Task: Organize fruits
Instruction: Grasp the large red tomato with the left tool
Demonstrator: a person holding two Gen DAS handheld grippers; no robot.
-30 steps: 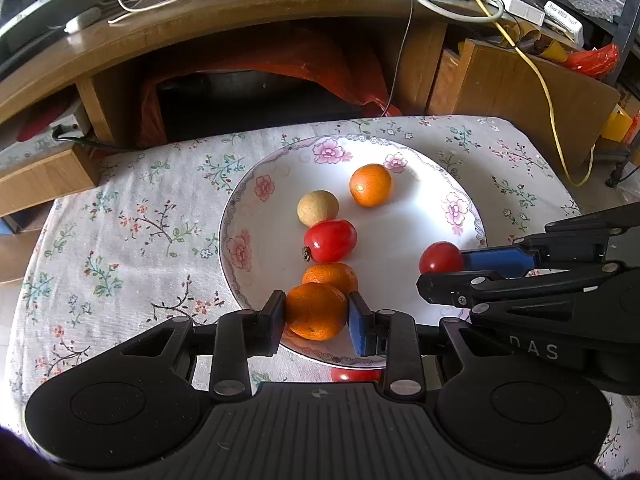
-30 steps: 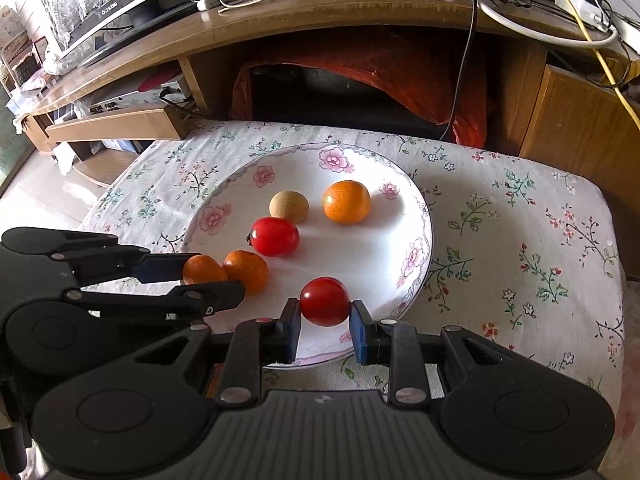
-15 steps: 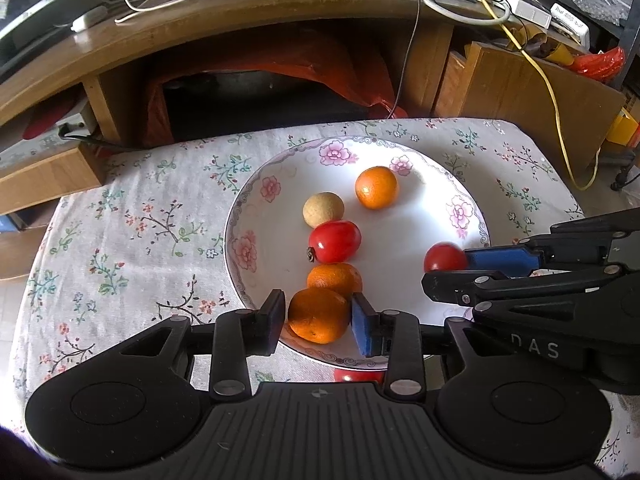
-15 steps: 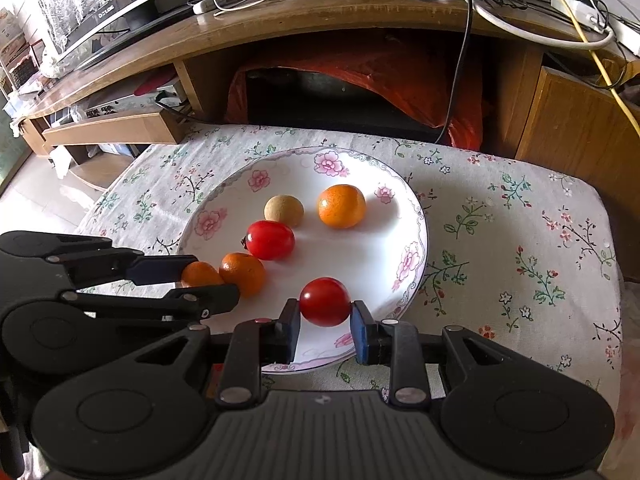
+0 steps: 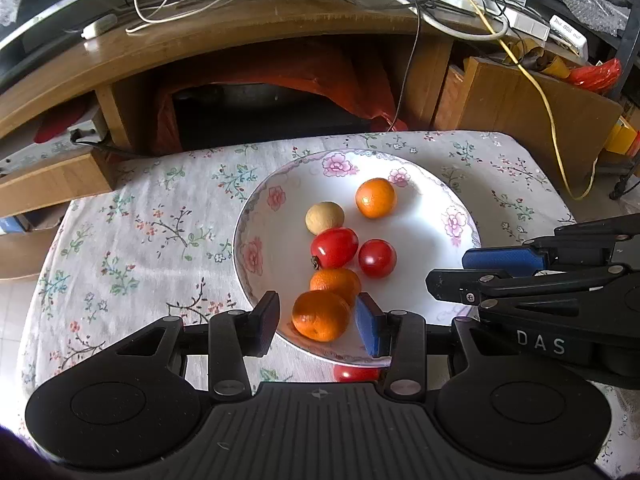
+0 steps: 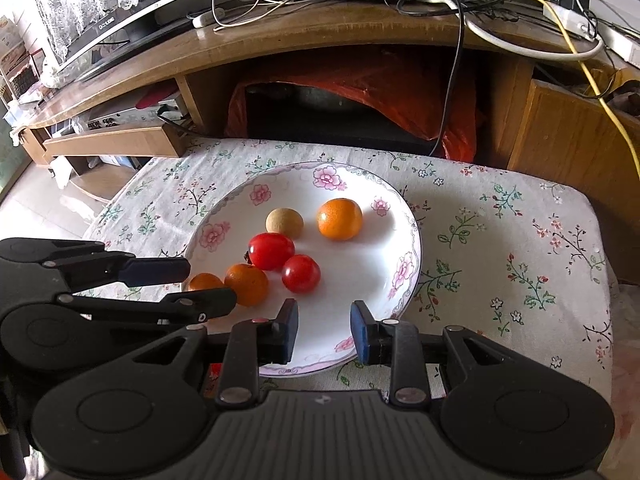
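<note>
A white flowered plate holds three oranges, two red tomatoes and a tan round fruit. My left gripper is open, its jaws either side of the nearest orange on the plate's near edge, with a gap on the left. My right gripper is open and empty over the plate's near rim. The small tomato lies free on the plate beside the larger tomato. Another red fruit peeks out under the left gripper, off the plate.
The plate sits on a flowered cloth over a low table. Behind it stands a wooden TV bench with cables and an orange bag underneath. A wooden cabinet stands at the right.
Both grippers have opened. The right one let go of the small tomato, which now lies by the larger tomato. The left one released the orange onto the plate. Both have drawn back.
</note>
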